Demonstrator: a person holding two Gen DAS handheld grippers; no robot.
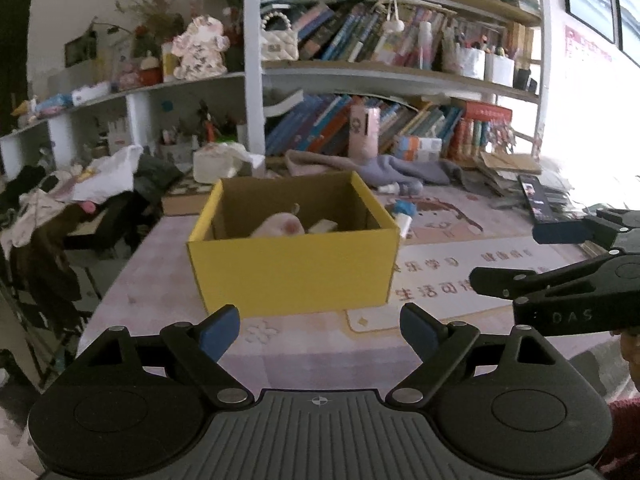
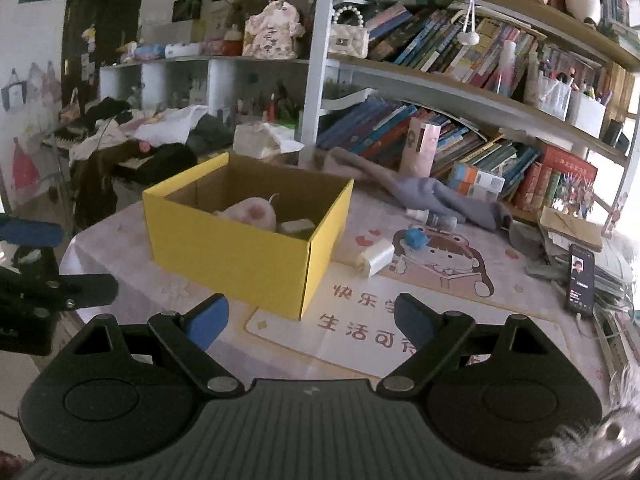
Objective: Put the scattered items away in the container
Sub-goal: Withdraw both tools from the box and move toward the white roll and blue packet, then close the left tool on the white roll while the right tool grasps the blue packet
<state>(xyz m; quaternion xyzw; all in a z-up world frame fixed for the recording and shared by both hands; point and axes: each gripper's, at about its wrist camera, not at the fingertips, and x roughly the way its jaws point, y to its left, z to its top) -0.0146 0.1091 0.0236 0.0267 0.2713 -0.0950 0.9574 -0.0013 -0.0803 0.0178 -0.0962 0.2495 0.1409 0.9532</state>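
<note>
While both grippers point(image 1: 320, 330) point(image 2: 308, 320) gape empty, we see the roll point(image 2: 375, 257) beyond ours, right of the box point(image 2: 240, 256), lying slantwise.

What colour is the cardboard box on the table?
The box is bright yellow outside, plain brown inside; the right wrist view shows it best.

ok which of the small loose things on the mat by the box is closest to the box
The white roll, lying on its side just off the yellow box's right end. The blue lump and the small bottle sit farther out toward the grey cloth.
</note>
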